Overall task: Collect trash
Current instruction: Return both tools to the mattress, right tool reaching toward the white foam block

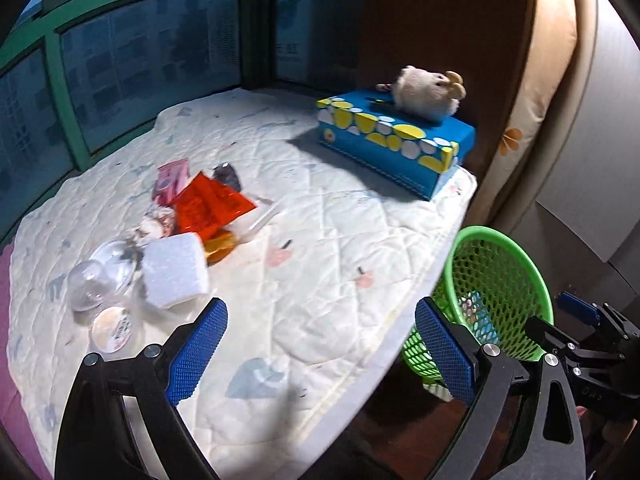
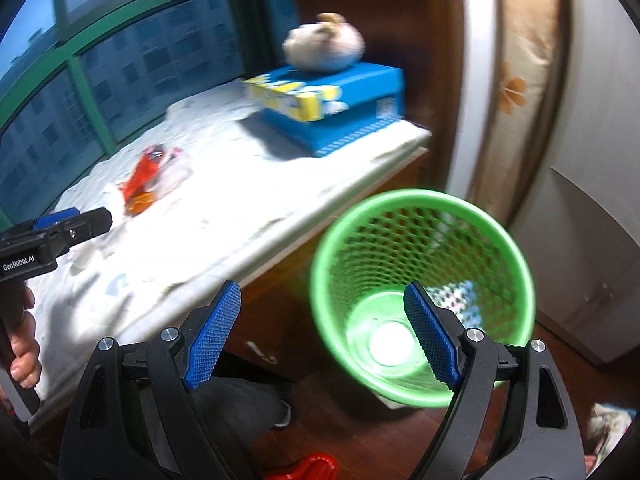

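Note:
A pile of trash lies on the white quilted mat (image 1: pixel 304 272): a red wrapper (image 1: pixel 208 204), a pink packet (image 1: pixel 172 178), a white foam block (image 1: pixel 174 270), clear plastic domes (image 1: pixel 98 276), a round lid (image 1: pixel 112 330) and an orange piece (image 1: pixel 220 246). My left gripper (image 1: pixel 320 348) is open and empty, above the mat's near part, right of the pile. A green mesh basket (image 2: pixel 424 240) stands on the floor beside the mat and holds a patterned wrapper (image 2: pixel 464 296). My right gripper (image 2: pixel 324 336) is open and empty, at the basket's left rim.
A blue tissue box (image 1: pixel 396 140) with a plush toy (image 1: pixel 430 94) on top sits at the mat's far right corner. Green-framed windows (image 1: pixel 120 64) run behind the mat. A curtain (image 1: pixel 532 100) hangs at right. A red object (image 2: pixel 316 466) lies on the wooden floor.

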Tool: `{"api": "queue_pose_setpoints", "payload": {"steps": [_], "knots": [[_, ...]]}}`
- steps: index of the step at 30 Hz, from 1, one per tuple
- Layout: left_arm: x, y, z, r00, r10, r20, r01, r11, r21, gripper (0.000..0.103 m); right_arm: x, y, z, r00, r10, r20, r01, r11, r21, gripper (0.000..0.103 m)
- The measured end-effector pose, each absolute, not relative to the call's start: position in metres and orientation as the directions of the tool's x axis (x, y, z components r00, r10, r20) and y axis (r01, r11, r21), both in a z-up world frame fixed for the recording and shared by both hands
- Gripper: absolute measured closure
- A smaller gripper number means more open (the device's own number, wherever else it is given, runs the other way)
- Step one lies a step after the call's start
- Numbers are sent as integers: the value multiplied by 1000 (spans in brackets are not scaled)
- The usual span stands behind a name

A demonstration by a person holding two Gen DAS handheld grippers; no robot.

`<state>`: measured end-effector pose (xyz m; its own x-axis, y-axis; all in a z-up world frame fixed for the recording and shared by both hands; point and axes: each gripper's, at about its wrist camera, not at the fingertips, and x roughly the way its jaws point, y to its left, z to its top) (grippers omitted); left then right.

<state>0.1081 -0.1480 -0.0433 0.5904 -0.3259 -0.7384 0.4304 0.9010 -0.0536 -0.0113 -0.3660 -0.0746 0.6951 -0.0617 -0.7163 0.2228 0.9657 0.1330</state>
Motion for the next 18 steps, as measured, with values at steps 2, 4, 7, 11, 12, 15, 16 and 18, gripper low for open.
{"api": "queue_pose_setpoints", "payload": {"steps": [2, 4, 7, 11, 12, 15, 16, 18], "knots": [[111, -124, -45, 607, -291, -740, 383, 922, -49, 11, -2, -351, -71, 702, -38, -711, 186, 974, 131, 20], [115, -101, -46, 615, -262, -744, 335, 941, -54, 11, 8, -336, -68, 707, -12, -708, 149, 980, 132, 20], [116, -69, -49, 628, -215, -748, 268, 962, -51, 11, 22, -316, -65, 708, 27, -706, 95, 986, 133, 20], [115, -26, -56, 634, -157, -757, 181, 982, -52, 11, 39, -285, -64, 702, 76, -708, 29, 990, 135, 20], [115, -17, -58, 631, -148, -761, 161, 985, -58, 11, 43, -277, -64, 700, 85, -709, 17, 991, 136, 20], [112, 7, -63, 627, -117, -770, 109, 992, -62, 11, 56, -256, -66, 688, 131, -714, -26, 987, 157, 20], [111, 12, -64, 628, -109, -771, 97, 993, -61, 11, 61, -249, -67, 684, 143, -715, -38, 986, 161, 20], [108, 25, -65, 629, -98, -772, 70, 995, -69, 11, 69, -236, -67, 680, 165, -715, -63, 984, 167, 20]]}}
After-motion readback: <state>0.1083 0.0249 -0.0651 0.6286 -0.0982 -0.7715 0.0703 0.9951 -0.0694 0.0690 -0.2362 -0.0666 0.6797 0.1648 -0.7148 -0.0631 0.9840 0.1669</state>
